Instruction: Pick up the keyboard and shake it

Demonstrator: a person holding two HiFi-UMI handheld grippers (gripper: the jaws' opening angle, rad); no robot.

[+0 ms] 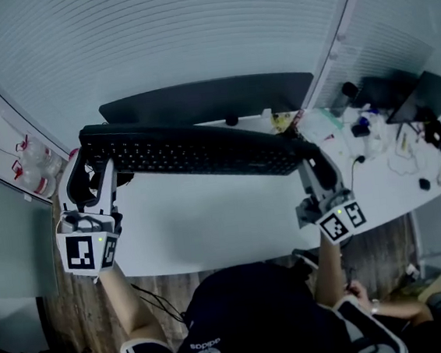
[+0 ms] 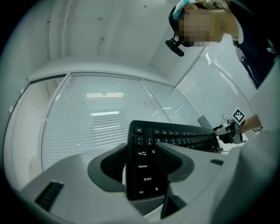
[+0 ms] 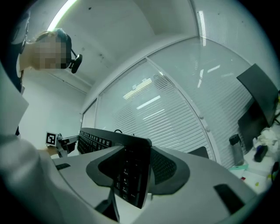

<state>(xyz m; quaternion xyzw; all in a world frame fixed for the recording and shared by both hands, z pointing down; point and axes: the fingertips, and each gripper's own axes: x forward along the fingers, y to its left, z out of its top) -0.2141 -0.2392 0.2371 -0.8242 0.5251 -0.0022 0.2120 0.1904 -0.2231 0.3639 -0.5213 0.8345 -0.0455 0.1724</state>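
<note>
A long black keyboard (image 1: 190, 151) hangs in the air above the white desk (image 1: 210, 228), held by both ends and slightly tilted down to the right. My left gripper (image 1: 97, 157) is shut on its left end; in the left gripper view the keyboard (image 2: 144, 168) stands on edge between the two grey pads (image 2: 109, 168). My right gripper (image 1: 313, 162) is shut on the right end, where the keyboard (image 3: 131, 175) is clamped by the grey pads (image 3: 168, 168). Each gripper shows far off in the other's view.
A black monitor (image 1: 212, 98) stands at the desk's back edge, just behind the keyboard. Bottles (image 1: 35, 164) sit at the left. The desk's right part carries a clutter of cables and small items (image 1: 388, 134). Blinds cover the glass wall behind.
</note>
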